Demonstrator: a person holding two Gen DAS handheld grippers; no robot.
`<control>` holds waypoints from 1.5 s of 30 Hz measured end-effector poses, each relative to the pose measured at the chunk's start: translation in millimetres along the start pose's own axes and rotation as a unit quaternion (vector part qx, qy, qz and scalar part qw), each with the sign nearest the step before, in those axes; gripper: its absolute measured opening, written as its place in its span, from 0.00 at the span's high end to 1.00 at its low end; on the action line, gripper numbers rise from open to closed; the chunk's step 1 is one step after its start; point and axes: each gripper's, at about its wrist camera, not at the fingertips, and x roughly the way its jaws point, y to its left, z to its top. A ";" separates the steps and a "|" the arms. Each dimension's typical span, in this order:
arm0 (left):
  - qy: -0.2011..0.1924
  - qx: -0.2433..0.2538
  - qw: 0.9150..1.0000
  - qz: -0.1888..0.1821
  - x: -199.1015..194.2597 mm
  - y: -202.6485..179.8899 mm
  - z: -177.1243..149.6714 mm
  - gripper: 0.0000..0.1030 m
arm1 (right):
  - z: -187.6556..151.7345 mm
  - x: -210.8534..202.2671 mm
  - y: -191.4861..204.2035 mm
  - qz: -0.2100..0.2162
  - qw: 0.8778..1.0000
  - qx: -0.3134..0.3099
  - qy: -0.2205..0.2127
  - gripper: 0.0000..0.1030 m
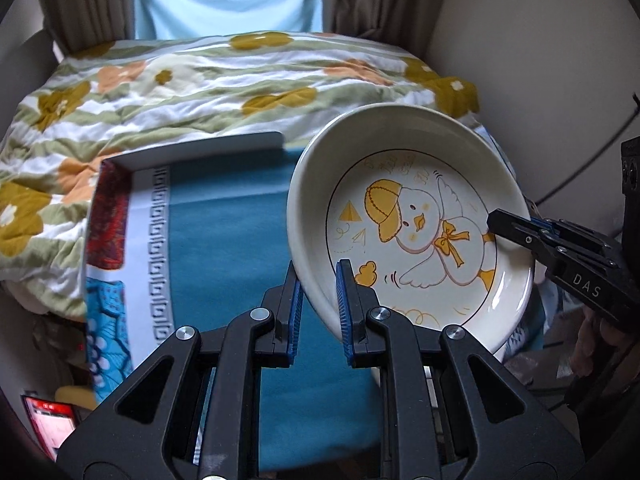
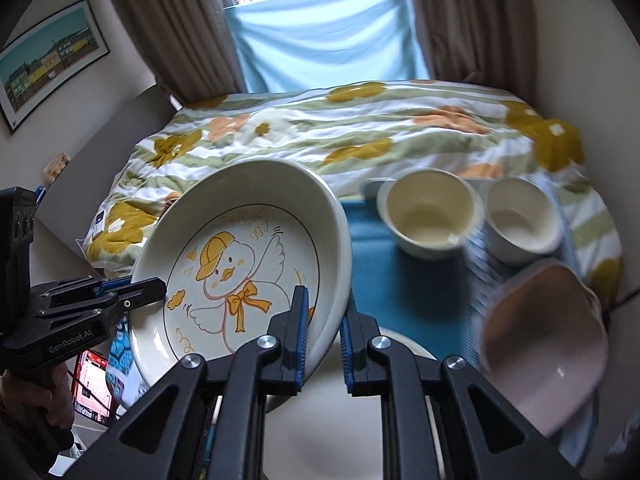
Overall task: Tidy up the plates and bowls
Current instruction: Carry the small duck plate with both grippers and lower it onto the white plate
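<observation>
The duck-print plate (image 1: pixel 412 224) hung tilted in the air above the teal tablecloth (image 1: pixel 240 240), gripped on opposite sides of its rim by both grippers. The left gripper (image 1: pixel 318 284) was clenched on the plate's rim, one blue-padded finger against the outer wall and the other inside, next to the small yellow cloud in the drawing. The right gripper (image 2: pixel 326 320) was clamped on the rim of the same plate in the same way, one finger over the duck's body and the other behind the wall. In the left wrist view the right gripper reached in from the right edge, its tip lying over the plate's far rim; in the right wrist view the left gripper came in from the left and pinched the rim there. Beyond the plate, on the tablecloth, stood two cream bowls (image 2: pixel 430 212) side by side and upright, and nearer than them a pink bowl (image 2: pixel 548 340), blurred, lay close to the right edge of the cloth. Under the plate a white round dish (image 2: pixel 404 344) showed partly. Behind the tablecloth lay a flowered quilt (image 1: pixel 200 80).
</observation>
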 end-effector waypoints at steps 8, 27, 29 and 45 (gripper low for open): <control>0.028 0.004 1.000 0.005 4.5 -60.2 -52.8 0.86 | -53.9 -24.1 -40.7 0.000 1.000 0.011 0.023 0.87; 0.095 0.010 0.995 -0.001 72.3 -76.7 -90.5 0.85 | -101.3 11.0 -79.3 -0.015 0.997 0.033 0.069 0.87; 0.097 0.013 0.995 0.000 74.2 -78.2 -90.8 0.85 | -101.7 12.1 -79.6 -0.015 0.997 0.035 0.068 0.87; 0.106 0.035 0.993 0.025 84.1 -89.2 -88.7 0.83 | -103.2 14.3 -86.1 -0.012 0.997 0.044 0.070 0.87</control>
